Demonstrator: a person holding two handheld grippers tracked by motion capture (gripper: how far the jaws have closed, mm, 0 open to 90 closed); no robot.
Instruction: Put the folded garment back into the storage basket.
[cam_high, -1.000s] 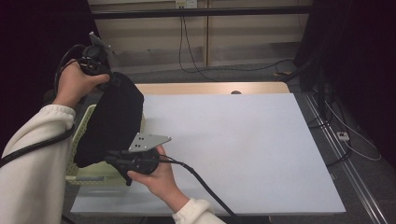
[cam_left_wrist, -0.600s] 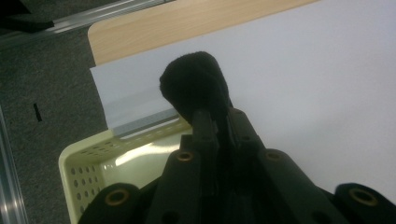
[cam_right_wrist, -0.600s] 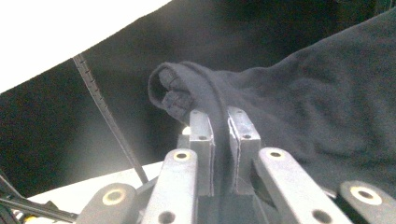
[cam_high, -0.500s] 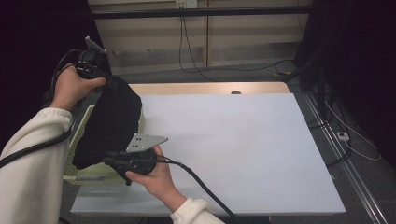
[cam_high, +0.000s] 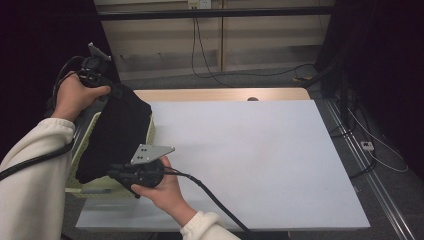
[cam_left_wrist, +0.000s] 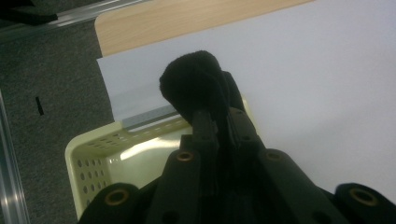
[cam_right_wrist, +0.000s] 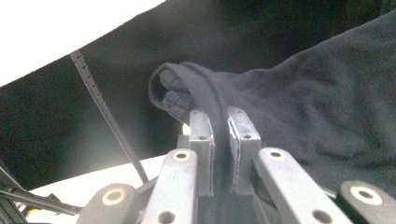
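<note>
A: Well, far left first. What's the left tongs (cam_high: 111, 90) doing?

B: Raised off the table's left edge, gripped in the left hand (cam_high: 75, 95), cream sleeve (cam_high: 30, 165) below it. In the left gripper view the jaws are pinched tight on a bunched fold of black cloth (cam_left_wrist: 196, 81); the fold pokes up past the tips.

A: And the cloth itself?

B: Dark fleecy fabric (cam_high: 117, 132), hanging from the left tongs down to the right tongs, draped over the basket. Stretched between the two grips, upper end far, lower end near.

A: Basket?

B: Pale yellow-green plastic, perforated walls (cam_high: 150, 131), sitting at the left edge of the table. The left gripper view shows its rim and holes (cam_left_wrist: 88, 168) below the jaws. Cannot tell what else is inside; the cloth covers most of it.

A: Moving right.

B: Right tongs (cam_high: 112, 175), held low by the right hand (cam_high: 162, 187) at the near left of the table, grey three-cornered plate (cam_high: 151, 152) on top, cable (cam_high: 215, 200) trailing toward the near edge. The right gripper view has its jaws closed on a rolled hem of the same cloth (cam_right_wrist: 177, 91).

A: Rest of the table?

B: White sheet surface (cam_high: 260, 160) running right, wooden strip (cam_high: 220, 94) at the far edge. Dark floor with cables (cam_high: 370, 145) beyond the right side.
</note>
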